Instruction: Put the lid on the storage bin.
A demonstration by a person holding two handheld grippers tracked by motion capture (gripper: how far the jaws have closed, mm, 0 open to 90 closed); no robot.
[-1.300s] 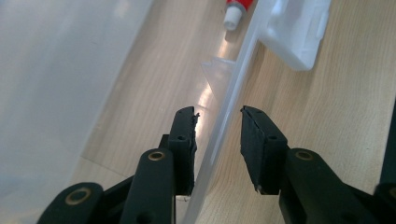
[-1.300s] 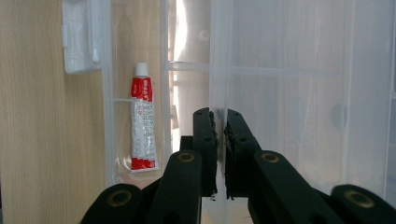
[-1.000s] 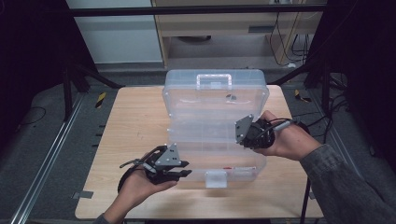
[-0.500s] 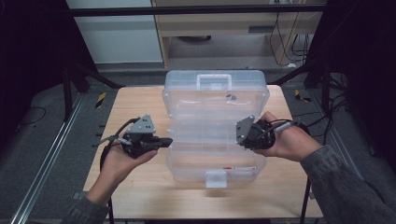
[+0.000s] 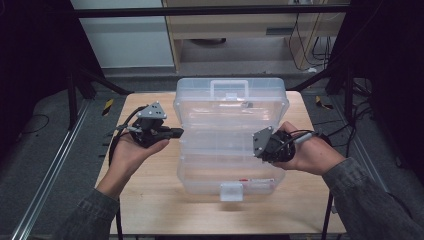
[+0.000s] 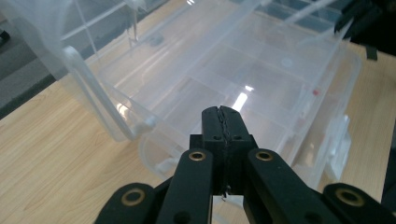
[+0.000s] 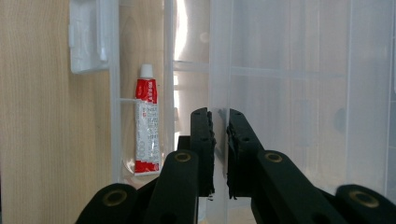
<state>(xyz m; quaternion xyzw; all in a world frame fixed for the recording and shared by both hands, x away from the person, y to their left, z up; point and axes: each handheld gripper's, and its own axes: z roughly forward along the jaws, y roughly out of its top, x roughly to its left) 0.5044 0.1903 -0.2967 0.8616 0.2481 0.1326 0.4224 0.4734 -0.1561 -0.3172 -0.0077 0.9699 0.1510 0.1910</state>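
R claw [image 7: 218, 135] clamping organizer box [image 5: 230, 125] wall, L claw [image 6: 223, 122] closed

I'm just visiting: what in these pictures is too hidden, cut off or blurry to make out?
- Print on the red and white tube: right gripper view, too small and blurred.
- Whether the right gripper truly pinches the clear box wall: see-through plastic blurs the contact.
- Other box compartments' contents: high view, glare on the clear box.
- Left gripper body: cut off by the bottom edge.
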